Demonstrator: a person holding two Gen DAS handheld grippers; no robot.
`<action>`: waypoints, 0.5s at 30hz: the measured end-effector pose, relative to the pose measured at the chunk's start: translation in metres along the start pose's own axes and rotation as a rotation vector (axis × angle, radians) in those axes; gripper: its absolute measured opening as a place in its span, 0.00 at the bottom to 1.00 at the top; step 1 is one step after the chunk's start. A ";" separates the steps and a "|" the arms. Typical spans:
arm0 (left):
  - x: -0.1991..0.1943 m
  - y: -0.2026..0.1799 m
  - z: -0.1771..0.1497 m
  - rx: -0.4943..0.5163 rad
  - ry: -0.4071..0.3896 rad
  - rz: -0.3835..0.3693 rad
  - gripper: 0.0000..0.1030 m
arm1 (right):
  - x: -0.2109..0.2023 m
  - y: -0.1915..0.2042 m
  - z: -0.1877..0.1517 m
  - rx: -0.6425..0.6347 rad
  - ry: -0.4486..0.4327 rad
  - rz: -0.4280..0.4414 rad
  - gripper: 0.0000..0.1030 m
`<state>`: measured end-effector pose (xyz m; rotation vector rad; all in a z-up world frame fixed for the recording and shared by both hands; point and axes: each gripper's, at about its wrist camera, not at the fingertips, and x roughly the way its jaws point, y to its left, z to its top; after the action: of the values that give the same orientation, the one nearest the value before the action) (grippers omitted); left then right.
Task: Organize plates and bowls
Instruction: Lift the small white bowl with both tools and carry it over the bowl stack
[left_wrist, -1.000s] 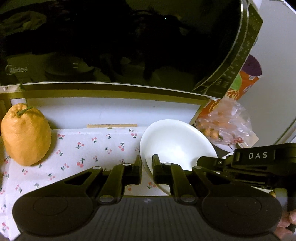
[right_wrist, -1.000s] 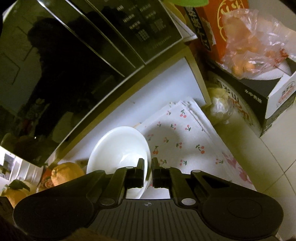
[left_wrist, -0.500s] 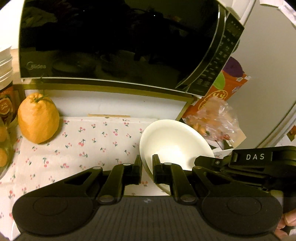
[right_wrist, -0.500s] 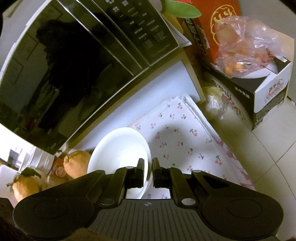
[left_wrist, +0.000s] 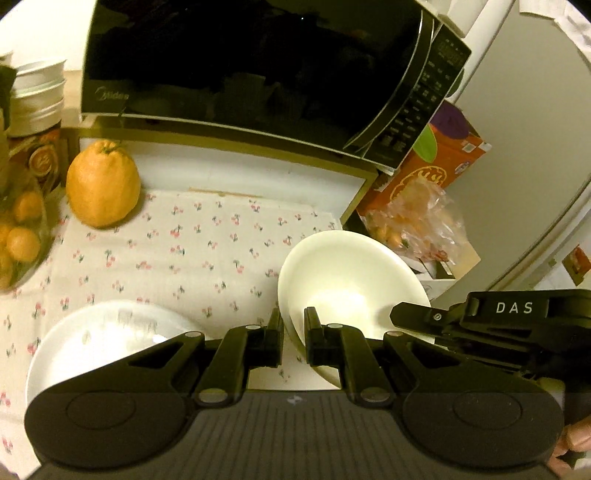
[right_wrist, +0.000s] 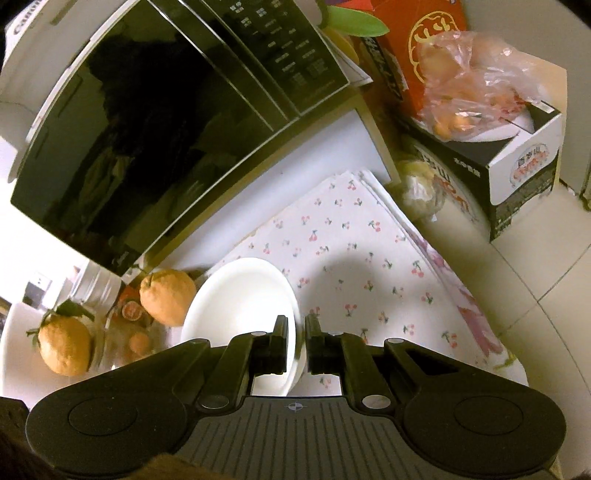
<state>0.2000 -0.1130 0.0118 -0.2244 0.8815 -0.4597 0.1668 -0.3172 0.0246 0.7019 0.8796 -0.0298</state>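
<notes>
**White bowl carried between two grippers, sorting only partly done**

Two handheld grippers share one white bowl (left_wrist: 351, 280). The left gripper (left_wrist: 293, 339) has its fingers pinched on the bowl's near rim. The right gripper (right_wrist: 295, 343) pinches the rim at another spot; its other side shows in the left view as a black arm marked "DAS". The bowl appears lifted and tilted above a cherry-print cloth (left_wrist: 192, 236) that covers the worktop, in front of a black microwave (left_wrist: 258, 66).

Judging by the layout, the task is at an early or middle stage. The bowl is in hand and not yet set down. A white plate (left_wrist: 99, 339) lies on the cloth at lower left, apart from the bowl. A stack of pale dishes (left_wrist: 37, 96) stands at the far left beside the microwave; it could be where things get stacked, though that is a guess.

Other items: a large orange citrus fruit (left_wrist: 103, 184) on the cloth, smaller fruit at the left edge, and a bag of fruit (left_wrist: 417, 221) on boxes to the right.

Hard to make out: the gripper bodies cover the near part of the plate and the bowl's lower rim. Whether the bowl touches the cloth cannot be told. The far-left stack is cut off and blurred, so its count is unclear.
</notes>
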 end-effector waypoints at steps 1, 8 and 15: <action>-0.002 0.000 -0.004 -0.005 0.001 -0.003 0.10 | -0.002 -0.002 -0.004 0.005 0.001 0.002 0.10; -0.014 -0.004 -0.034 -0.029 0.021 -0.020 0.10 | -0.018 -0.016 -0.029 0.026 0.001 -0.004 0.10; -0.022 -0.005 -0.056 -0.029 0.040 -0.035 0.10 | -0.030 -0.028 -0.048 0.055 0.011 -0.003 0.10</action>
<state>0.1426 -0.1071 -0.0055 -0.2587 0.9253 -0.4854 0.1057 -0.3187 0.0099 0.7522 0.8930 -0.0532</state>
